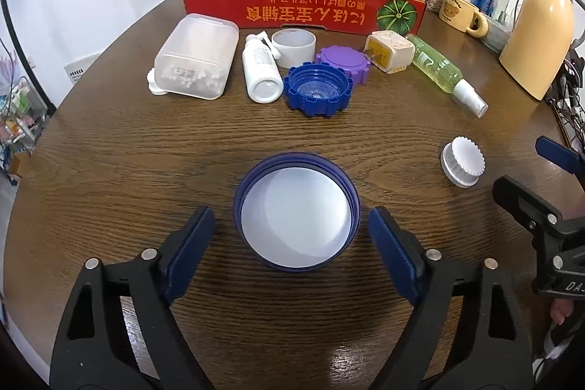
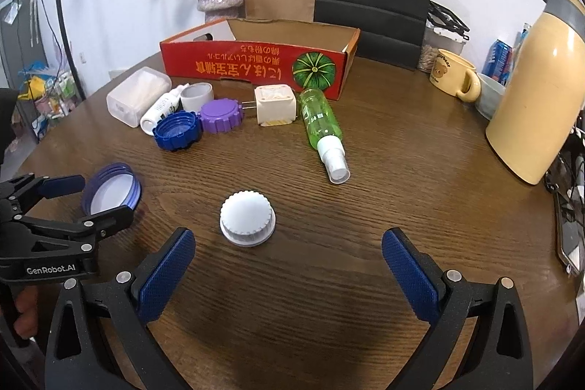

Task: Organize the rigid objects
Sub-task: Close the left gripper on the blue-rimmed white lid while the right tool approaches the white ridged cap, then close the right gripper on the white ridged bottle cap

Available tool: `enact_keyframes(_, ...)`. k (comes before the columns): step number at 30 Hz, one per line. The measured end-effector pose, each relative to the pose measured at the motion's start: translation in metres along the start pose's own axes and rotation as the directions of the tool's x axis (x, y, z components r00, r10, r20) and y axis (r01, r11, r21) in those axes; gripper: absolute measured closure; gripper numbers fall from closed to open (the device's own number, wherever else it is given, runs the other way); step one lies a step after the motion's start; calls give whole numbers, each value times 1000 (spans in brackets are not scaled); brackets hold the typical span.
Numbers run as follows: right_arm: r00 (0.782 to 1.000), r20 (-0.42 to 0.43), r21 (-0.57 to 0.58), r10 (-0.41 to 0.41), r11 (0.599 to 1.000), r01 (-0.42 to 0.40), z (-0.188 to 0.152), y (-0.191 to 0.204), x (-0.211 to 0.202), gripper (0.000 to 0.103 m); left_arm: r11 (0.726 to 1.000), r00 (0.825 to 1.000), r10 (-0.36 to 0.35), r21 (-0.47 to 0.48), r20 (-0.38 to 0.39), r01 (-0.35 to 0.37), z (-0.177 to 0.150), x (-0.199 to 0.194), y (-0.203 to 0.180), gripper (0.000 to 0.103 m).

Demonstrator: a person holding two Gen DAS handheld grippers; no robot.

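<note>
Both grippers were spread wide w/ nothing in them. The left gripper point(image 1: 291, 229) had its blue pads either side of the dark blue lid point(image 1: 296, 211), which lay upside down on the wooden table point(image 1: 109, 170), white liner facing up. Couldn't really tell if the pads were touching it, looked like a gap on both sides tbh. The right gripper point(image 2: 289, 254) hung just short of the white ribbed cap point(image 2: 247, 218), fingers apart, cap a bit ahead of the tips and closer to the left-side one.

Farther back, in a row in front of the red cardboard box point(image 2: 252, 66): clear plastic container point(image 1: 195, 55) on its side, white bottle point(image 1: 260, 68) lying down, white ring point(image 1: 293, 47), blue gear-edged cap point(image 1: 317, 89) open side up & touching the purple cap point(image 1: 342, 61), cream plug adapter point(image 1: 388, 50), green spray bottle point(image 2: 321, 127) lying w/ nozzle toward the cameras. Yellow mug point(image 2: 453, 74) & cream thermos jug point(image 2: 533, 86) off to the right.
</note>
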State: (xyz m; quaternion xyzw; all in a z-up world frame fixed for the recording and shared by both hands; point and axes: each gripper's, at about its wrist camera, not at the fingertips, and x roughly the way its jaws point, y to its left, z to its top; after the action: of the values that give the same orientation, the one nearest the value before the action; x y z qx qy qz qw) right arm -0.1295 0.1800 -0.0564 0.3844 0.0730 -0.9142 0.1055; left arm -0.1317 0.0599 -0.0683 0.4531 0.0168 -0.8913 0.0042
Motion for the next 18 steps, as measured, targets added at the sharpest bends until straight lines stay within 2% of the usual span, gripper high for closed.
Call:
enact_keyframes(5,1000,-20,-26,6,1000,-6,4,4,10,0,1000,1000,2,-5,0,-2,0,2,1,32)
enact_keyframes(7,1000,-28,-33,13,999,-14,5,6,13,0,1000,1000,1,-2,6,-1,0,2,0,40)
enact_keyframes(18,998,-62,-30,25,999,-27,7,8,28,0,1000,1000,-8,-10,15,8,2,0,2,40)
